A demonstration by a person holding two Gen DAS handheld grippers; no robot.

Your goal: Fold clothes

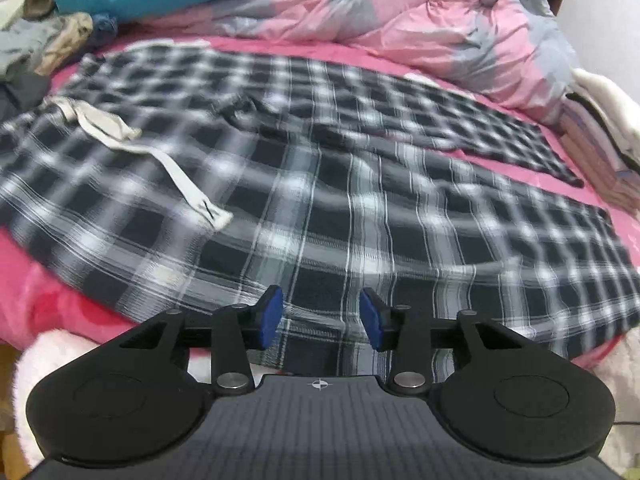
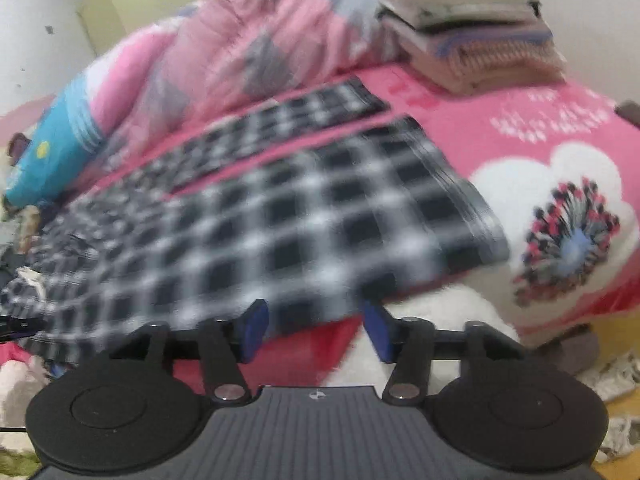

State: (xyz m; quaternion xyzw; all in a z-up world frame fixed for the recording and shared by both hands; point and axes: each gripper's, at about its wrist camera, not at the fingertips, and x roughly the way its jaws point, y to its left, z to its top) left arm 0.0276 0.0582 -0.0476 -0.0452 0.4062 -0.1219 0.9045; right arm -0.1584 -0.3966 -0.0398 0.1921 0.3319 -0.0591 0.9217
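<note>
Across mid-frame on the pink bed (image 1: 44,292), plaid pants (image 1: 320,208) lie flat; soft, floppy, prob. light. Both hand-held grippers, left (image 1: 321,317) & right (image 2: 316,330), jaws apart, empty. Grab near hem/waistband corners.

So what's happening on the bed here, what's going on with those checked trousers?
A person with a handheld gripper in each hand is folding clothes on a pink bed. The plaid trousers lie spread flat, legs apart, white drawstring loose at the waist. Both the left gripper and the right gripper are open at the near edge, with nothing gripped. A stack of folded clothes sits at the far corner, so these trousers are not yet folded.
</note>
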